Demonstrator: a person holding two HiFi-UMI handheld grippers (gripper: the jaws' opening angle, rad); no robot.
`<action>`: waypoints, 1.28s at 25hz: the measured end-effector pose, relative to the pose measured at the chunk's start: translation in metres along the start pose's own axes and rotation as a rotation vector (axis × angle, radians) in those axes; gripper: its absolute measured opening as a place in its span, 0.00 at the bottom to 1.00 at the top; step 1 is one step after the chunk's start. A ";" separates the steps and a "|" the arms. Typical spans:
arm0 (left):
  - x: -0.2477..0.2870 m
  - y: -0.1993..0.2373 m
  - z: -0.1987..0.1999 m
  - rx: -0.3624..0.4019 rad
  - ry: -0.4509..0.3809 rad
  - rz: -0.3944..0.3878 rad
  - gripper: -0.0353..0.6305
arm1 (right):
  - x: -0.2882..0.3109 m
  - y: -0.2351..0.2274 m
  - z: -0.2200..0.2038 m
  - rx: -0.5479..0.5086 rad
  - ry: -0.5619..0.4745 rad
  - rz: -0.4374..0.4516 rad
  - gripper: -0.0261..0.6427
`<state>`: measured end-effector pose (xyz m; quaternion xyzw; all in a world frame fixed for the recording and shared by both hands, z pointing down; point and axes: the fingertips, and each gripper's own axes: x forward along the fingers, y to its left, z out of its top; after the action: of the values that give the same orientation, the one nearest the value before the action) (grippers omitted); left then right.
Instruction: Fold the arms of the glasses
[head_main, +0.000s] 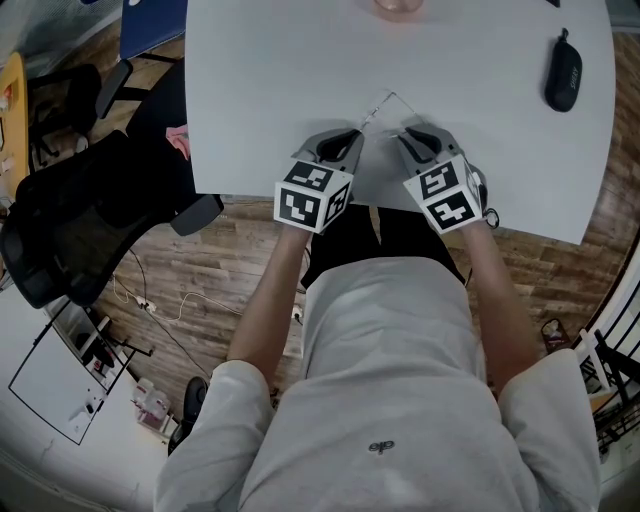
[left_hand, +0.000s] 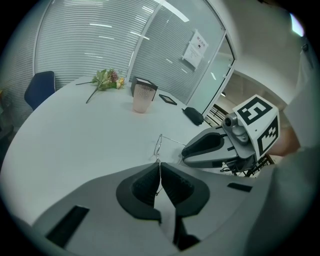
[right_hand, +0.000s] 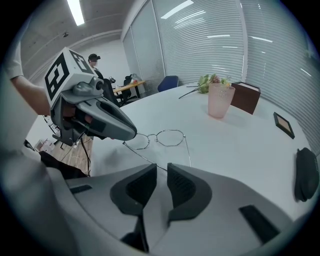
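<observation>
The left hand-held gripper (left_hand: 159, 168) pinches one thin arm of the glasses (right_hand: 162, 137) on the table (head_main: 250, 100). The right hand-held gripper (right_hand: 161, 170) is slack, jaws apart. Only the left gripper view shows a wall sheet (left_hand: 195, 48), its print unreadable.

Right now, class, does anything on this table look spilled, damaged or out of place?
Nothing looks spilled or broken. The glasses have both arms unfolded, one arm pinched in the left gripper. The pink cup stands upright. Only the flowers look odd: they lie loose on the table, not in a vessel.
</observation>
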<state>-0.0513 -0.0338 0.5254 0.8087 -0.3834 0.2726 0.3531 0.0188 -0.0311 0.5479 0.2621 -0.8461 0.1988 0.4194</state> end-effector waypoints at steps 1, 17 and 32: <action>0.000 -0.001 0.000 0.001 0.002 -0.002 0.09 | 0.000 -0.001 0.001 0.005 -0.002 -0.003 0.14; 0.000 -0.008 -0.001 0.007 0.008 -0.021 0.09 | 0.008 -0.008 0.013 0.061 -0.004 -0.036 0.13; 0.001 -0.016 -0.003 0.010 0.013 -0.035 0.09 | 0.016 -0.008 0.021 0.070 -0.005 -0.032 0.11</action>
<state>-0.0379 -0.0245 0.5226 0.8151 -0.3656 0.2737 0.3564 0.0029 -0.0534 0.5495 0.2905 -0.8353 0.2210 0.4112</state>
